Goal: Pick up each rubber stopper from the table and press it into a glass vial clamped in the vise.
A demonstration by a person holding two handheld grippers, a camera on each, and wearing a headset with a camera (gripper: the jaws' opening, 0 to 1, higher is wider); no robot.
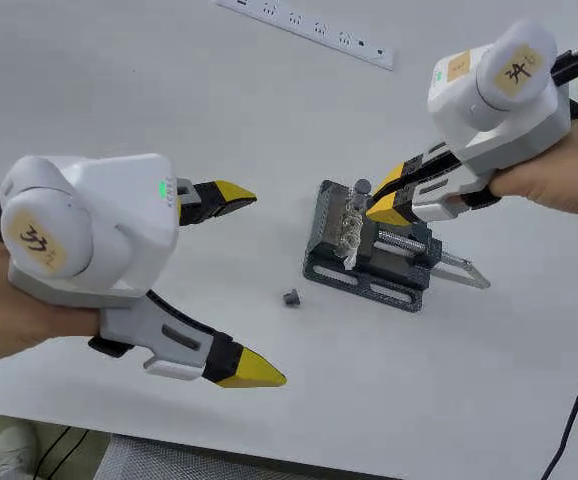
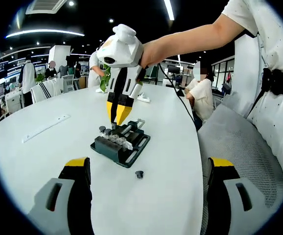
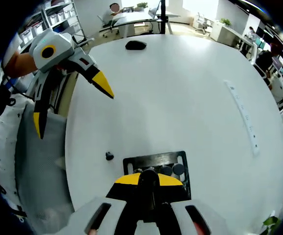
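1. Your left tool hovers over the tabletop, jaws spread wide, holding nothing. Hard yellow tips on a white plastic body.
2. Loose stopper: small, dark grey, stubby plug sitting alone on the smooth white tabletop, just beside the vise on its left. Risk: if you close on it off-centre, it likely skids or pops out, since rubber is slick against hard tips.
3. Vise: dark ribbed metal with a slotted base and a bare screw. It clamps a row of clear glass vials. Seated stoppers cap the vials at one end.
4. Your right tool is over the vials, jaws nearly closed. In the right gripper view it appears to pinch the held stopper, a dark round plug between the tips.
5. Risks here: push off-axis and the stopper cocks in the mouth or squirts free. Too much side load and the thin glass could crack or tilt in the clamp. Your tips may also knock the neighbouring caps.
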